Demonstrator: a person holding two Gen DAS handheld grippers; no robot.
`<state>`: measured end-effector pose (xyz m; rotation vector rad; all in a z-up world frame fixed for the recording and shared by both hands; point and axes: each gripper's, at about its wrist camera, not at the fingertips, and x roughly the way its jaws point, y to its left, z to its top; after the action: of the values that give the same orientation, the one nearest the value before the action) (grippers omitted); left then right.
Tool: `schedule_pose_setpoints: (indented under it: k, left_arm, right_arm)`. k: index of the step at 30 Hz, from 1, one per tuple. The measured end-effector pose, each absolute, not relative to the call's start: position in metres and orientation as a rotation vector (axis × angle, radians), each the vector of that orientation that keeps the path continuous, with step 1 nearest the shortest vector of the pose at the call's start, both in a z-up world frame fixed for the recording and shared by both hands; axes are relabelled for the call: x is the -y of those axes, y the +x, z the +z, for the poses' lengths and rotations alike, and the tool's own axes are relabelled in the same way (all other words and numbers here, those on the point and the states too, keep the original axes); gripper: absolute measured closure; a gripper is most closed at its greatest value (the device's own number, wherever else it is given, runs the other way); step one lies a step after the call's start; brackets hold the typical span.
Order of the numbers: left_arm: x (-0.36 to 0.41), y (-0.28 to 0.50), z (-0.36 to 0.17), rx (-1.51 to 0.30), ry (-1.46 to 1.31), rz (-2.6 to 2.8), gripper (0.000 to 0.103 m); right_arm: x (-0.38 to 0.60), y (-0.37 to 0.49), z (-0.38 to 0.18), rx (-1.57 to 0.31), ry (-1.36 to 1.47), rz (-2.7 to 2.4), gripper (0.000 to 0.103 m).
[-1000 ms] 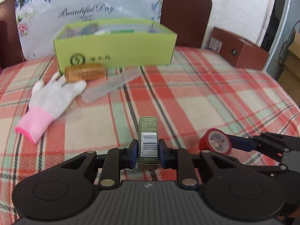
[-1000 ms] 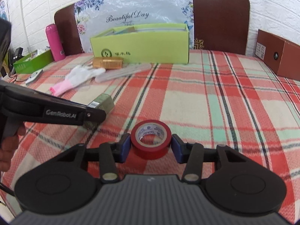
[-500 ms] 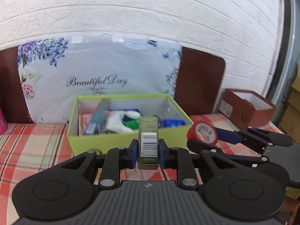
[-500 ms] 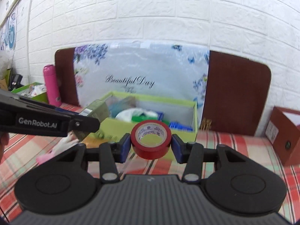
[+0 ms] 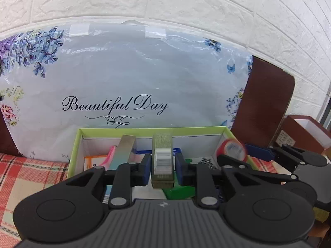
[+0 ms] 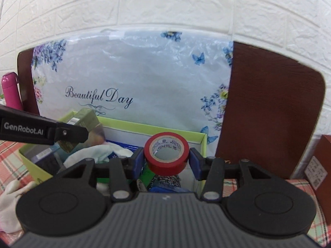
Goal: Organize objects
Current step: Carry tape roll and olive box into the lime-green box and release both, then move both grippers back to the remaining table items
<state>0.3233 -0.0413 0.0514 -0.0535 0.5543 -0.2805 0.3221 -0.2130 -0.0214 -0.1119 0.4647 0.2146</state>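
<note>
My left gripper (image 5: 161,165) is shut on a small olive-green carton (image 5: 161,159) with a barcode and holds it over the open lime-green box (image 5: 128,131). The carton also shows in the right wrist view (image 6: 86,122). My right gripper (image 6: 166,161) is shut on a roll of red tape (image 6: 166,155) and holds it over the right end of the same box (image 6: 180,133). The tape shows at the right in the left wrist view (image 5: 231,148). The box holds several items: white cloth, a silver carton, green and blue packs.
A floral "Beautiful Day" bag (image 5: 124,82) leans on the brown headboard (image 6: 266,111) behind the box. A brown box (image 5: 304,132) stands at the right. A pink bottle (image 6: 10,91) is at the far left. A white glove (image 6: 10,198) lies on the plaid cloth (image 5: 24,173).
Both grippers have moved forward and stand close over the green box, each still holding its item. The view now looks down into the box from nearer.
</note>
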Motion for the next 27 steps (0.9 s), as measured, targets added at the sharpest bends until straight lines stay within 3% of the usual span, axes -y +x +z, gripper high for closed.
schedule_pose_setpoints:
  k: [1, 2, 6, 8, 17, 27]
  left_arm:
    - [0.04, 0.323, 0.05, -0.56, -0.046, -0.265, 0.03]
    - [0.037, 0.319, 0.049, -0.545, -0.053, -0.246, 0.022]
    - [0.026, 0.301, 0.052, -0.492, -0.082, -0.244, 0.02]
    - [0.025, 0.293, 0.054, -0.498, -0.08, -0.234, 0.02]
    - [0.023, 0.229, 0.066, -0.594, -0.104, -0.204, 0.02]
    - [0.027, 0.155, 0.052, -0.625, -0.077, -0.172, 0.02]
  right_arm:
    - [0.212, 0.322, -0.025, -0.465, -0.116, 0.203, 0.037]
    - [0.212, 0.319, -0.027, -0.453, -0.123, 0.199, 0.03]
    - [0.21, 0.297, -0.029, -0.389, -0.156, 0.178, 0.006]
    - [0.209, 0.285, -0.027, -0.372, -0.172, 0.161, 0.001]
    - [0.217, 0.208, -0.003, -0.333, -0.099, 0.157, 0.0]
    - [0.219, 0.13, -0.019, -0.424, -0.003, 0.153, 0.0]
